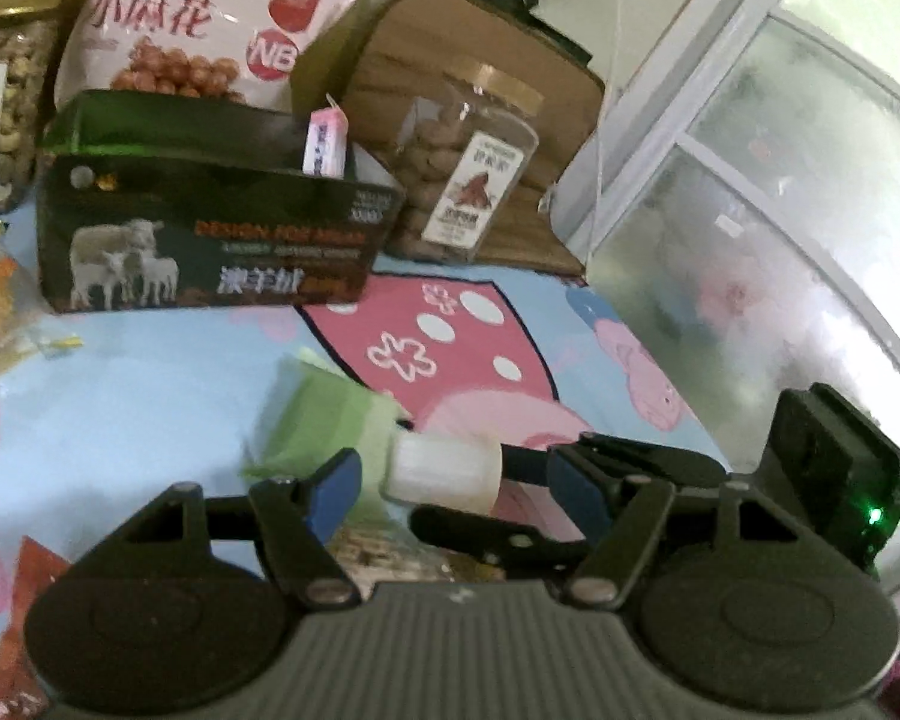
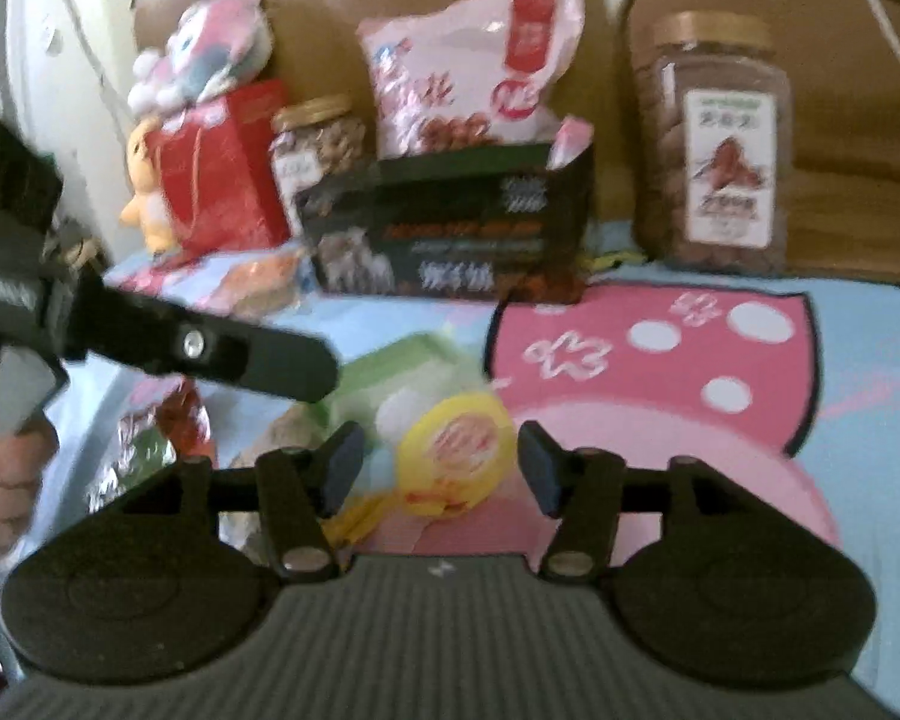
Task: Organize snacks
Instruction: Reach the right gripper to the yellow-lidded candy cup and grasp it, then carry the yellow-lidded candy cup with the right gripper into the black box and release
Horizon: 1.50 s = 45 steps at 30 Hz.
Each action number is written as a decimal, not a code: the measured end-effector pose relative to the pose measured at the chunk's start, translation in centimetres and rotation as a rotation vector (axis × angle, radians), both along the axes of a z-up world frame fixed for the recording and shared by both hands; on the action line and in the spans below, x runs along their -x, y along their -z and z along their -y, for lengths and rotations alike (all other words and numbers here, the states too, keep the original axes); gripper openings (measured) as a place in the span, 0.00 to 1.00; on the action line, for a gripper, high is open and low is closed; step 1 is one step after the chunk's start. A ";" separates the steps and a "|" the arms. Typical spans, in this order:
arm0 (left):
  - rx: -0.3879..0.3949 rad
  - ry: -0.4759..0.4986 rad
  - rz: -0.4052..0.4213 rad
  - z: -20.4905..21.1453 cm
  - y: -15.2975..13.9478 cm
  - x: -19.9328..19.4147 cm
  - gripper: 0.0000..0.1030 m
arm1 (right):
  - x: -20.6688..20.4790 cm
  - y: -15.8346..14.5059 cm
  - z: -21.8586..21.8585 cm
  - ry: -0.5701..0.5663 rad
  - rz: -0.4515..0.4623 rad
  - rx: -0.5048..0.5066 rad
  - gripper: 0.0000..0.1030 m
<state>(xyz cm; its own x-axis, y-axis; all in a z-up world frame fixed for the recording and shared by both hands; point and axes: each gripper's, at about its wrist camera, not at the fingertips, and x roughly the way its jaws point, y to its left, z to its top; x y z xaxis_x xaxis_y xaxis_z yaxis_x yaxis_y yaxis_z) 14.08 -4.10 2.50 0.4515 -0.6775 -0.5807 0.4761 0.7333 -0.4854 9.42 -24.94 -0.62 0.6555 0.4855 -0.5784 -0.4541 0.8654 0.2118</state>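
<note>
The snacks lie scattered on a bed sheet (image 1: 150, 372) printed with cartoon pigs, and the loose ones sit low in both views, just ahead of the fingers.

Left wrist view, from nine o'clock round to three: a crinkly red packet (image 1: 24, 612) at eight o'clock, a soft green pouch (image 1: 324, 426) at the centre, and a white ribbed cap (image 1: 444, 471) lying between the fingers of the left tool (image 1: 456, 495). That tool stands about half open; whether its pads press on the cap I cannot tell through the blur. The pouch looks light and limp, likely to sag, so the stiff cap is the better place to take hold.

At twelve o'clock stands the open dark sheep-printed box (image 1: 210, 228), which I judge to be the place for small items.

Right wrist view: a foil packet (image 2: 144, 450) at eight o'clock, then a round yellow-lidded snack cup (image 2: 459, 450) between the fingers of the right tool (image 2: 441, 471), whose pads stand clear of it on both sides, gripping nothing. The cup looks light, smooth and a bit slippery; grip it across its rim, gently, since thin plastic may buckle. The nut jar (image 2: 720, 144) at one o'clock would be heavier and rigid
</note>
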 end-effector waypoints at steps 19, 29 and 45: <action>0.014 -0.038 0.084 -0.4 -1.6 -0.4 0.50 | 1.2 -2.8 -1.9 -0.001 0.194 0.026 0.46; -0.042 -0.211 0.238 -2.5 -6.0 -6.7 0.50 | -6.1 -6.3 -7.1 -0.034 0.385 0.128 0.46; -0.114 -0.345 0.191 -2.9 -3.7 -11.6 0.72 | -14.6 -4.3 -6.4 0.113 0.215 0.163 0.53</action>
